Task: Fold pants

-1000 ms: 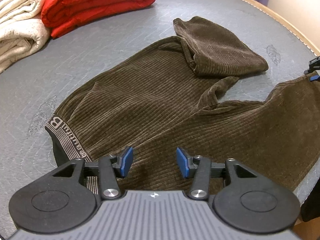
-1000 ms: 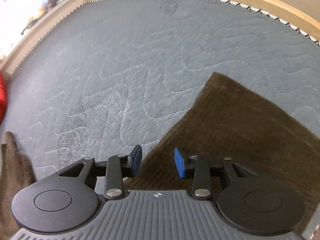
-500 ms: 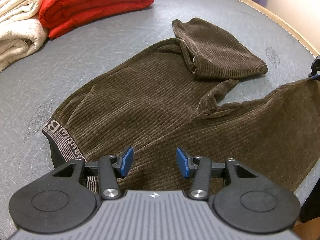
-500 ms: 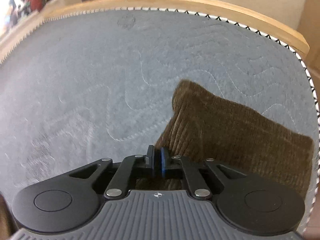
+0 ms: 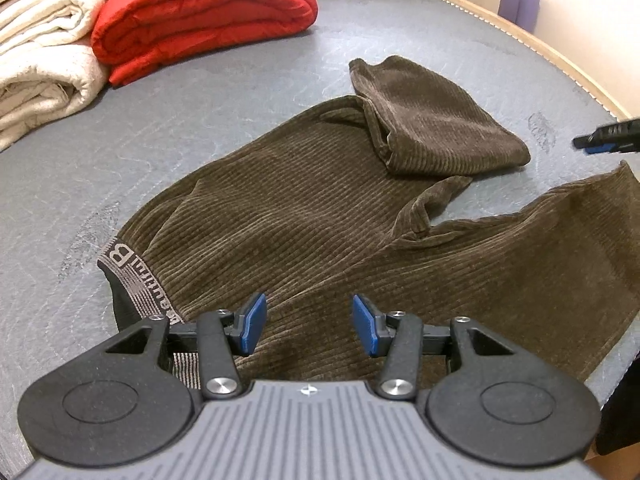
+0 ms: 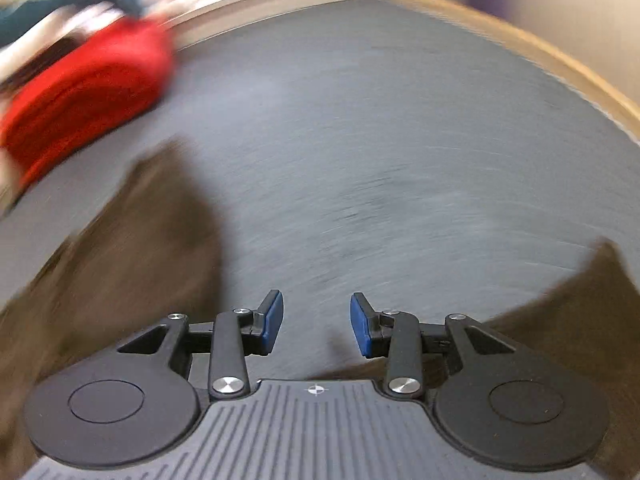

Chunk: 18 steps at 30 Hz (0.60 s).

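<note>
Right tool (image 6: 316, 326) released leg, now wide; left tool (image 5: 306, 324) wide over rumpled brown corduroy pants (image 5: 320, 216).

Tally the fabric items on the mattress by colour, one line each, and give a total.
Brown: 1, the corduroy pants
Red: 1, the folded blanket
Cream: 1, the folded blanket
Total: 3
</note>
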Tool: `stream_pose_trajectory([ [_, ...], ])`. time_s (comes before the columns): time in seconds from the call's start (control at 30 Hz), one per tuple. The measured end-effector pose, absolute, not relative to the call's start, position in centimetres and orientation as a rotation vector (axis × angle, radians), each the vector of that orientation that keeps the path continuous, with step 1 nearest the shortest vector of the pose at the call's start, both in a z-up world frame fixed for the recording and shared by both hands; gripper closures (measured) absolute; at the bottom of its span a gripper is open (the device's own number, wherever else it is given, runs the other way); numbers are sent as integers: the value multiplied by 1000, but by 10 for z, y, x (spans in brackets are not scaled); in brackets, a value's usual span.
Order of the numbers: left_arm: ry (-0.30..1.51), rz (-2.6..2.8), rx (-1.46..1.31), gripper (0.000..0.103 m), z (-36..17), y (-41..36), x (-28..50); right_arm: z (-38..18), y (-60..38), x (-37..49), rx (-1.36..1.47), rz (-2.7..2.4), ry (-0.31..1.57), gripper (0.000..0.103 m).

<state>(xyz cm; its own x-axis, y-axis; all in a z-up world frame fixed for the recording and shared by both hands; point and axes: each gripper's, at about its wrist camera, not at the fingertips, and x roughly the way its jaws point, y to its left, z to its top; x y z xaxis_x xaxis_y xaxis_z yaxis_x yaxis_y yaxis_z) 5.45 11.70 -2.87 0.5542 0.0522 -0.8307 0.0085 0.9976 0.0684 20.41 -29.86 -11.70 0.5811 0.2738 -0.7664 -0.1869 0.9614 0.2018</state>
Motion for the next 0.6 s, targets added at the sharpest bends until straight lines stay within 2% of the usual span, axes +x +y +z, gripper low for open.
stream_pose_trajectory([
  [0.23, 987, 45, 69, 50, -29, 121, 49, -123, -188, 151, -140, 648, 961, 64],
  [0.4, 987, 61, 63, 50, -29, 125, 51, -166, -150, 145, -303, 673, 1101, 64],
  [0.47, 985, 62, 59, 50, -29, 125, 51, -175, -141, 146, -367, 678, 1101, 63],
  [0.6, 984, 56, 61, 50, -29, 124, 52, -158, -145, 166, -226, 666, 1080, 63],
])
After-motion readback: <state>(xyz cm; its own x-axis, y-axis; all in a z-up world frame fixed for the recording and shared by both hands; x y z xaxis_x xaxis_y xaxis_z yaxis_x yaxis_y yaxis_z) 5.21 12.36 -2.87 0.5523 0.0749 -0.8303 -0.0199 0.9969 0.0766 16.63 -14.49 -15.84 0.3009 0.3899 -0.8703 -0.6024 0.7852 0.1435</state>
